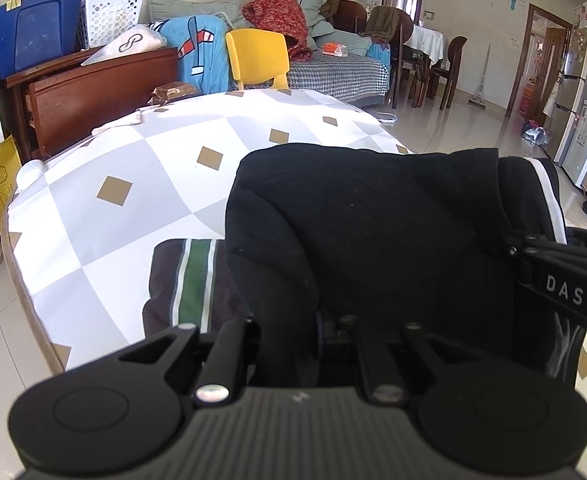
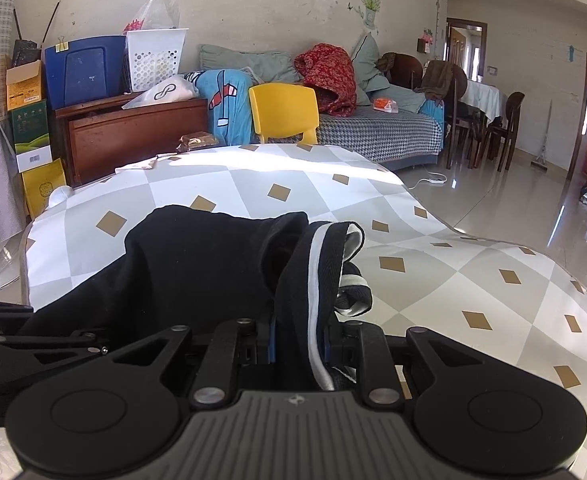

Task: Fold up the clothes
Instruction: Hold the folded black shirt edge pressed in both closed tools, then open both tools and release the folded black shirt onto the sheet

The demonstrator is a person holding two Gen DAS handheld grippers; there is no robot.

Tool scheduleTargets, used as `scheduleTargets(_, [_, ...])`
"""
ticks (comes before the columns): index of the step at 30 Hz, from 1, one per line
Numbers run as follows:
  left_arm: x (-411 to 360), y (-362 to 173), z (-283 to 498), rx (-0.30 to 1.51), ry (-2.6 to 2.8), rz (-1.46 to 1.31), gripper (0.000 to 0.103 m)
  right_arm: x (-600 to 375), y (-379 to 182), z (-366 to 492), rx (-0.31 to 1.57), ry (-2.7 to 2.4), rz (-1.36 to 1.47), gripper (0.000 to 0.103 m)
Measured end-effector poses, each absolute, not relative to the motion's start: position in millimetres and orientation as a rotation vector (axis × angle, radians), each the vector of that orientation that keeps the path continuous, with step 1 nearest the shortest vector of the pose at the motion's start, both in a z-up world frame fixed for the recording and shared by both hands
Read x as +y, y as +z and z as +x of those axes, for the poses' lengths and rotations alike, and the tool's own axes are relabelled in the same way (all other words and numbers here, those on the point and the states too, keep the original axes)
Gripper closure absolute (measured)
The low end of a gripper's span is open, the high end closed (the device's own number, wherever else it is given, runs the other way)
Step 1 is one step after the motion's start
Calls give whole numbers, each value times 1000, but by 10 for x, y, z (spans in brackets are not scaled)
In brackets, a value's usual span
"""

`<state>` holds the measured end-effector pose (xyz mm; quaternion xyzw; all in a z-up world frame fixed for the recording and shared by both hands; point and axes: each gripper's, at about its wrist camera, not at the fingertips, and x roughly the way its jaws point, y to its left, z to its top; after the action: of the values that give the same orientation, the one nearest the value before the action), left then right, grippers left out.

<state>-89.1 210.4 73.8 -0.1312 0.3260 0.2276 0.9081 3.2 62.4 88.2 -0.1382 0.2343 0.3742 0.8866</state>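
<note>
A black garment (image 1: 373, 220) with a white stripe along its edge hangs lifted over the table, stretched between both grippers. My left gripper (image 1: 325, 332) is shut on one part of it, and the cloth drapes over and hides the fingertips. My right gripper (image 2: 297, 344) is shut on the striped edge of the black garment (image 2: 197, 264), which is pinched between its blue pads. In the left wrist view the right gripper (image 1: 565, 272) shows at the right edge. The left gripper (image 2: 33, 348) shows at the left edge of the right wrist view. A folded dark garment with a green and white stripe (image 1: 191, 280) lies on the table under the black one.
The table (image 1: 133, 168) wears a white and grey diamond cloth with gold squares. A yellow chair (image 1: 257, 58) stands at its far side, with a wooden cabinet (image 1: 93, 96) and stacked boxes to the left. A sofa (image 2: 377, 128) piled with bedding is behind, and glossy floor lies to the right.
</note>
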Motion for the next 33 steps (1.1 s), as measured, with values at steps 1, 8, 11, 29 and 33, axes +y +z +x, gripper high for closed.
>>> scheduleTargets(1, [2131,736,-886,672,478,-272,91,670,879,32,487,783,-289,83])
scheduleTargets(8, [2389,745,-896,656,549,-285,91,998,860,80,493,816,-282,83])
scheduleTargets(11, [2519,737,-895,655,576,-302,91,1138,839,92,496,831,-281,83])
scheduleTargets(29, [3108,459,-823,715,735,-461,60,1701,498,248,533,807,-300,65])
scheduleTargets(33, [3045,525,-816,677,756,-415,42,1573,548,251,489,783,-284,59])
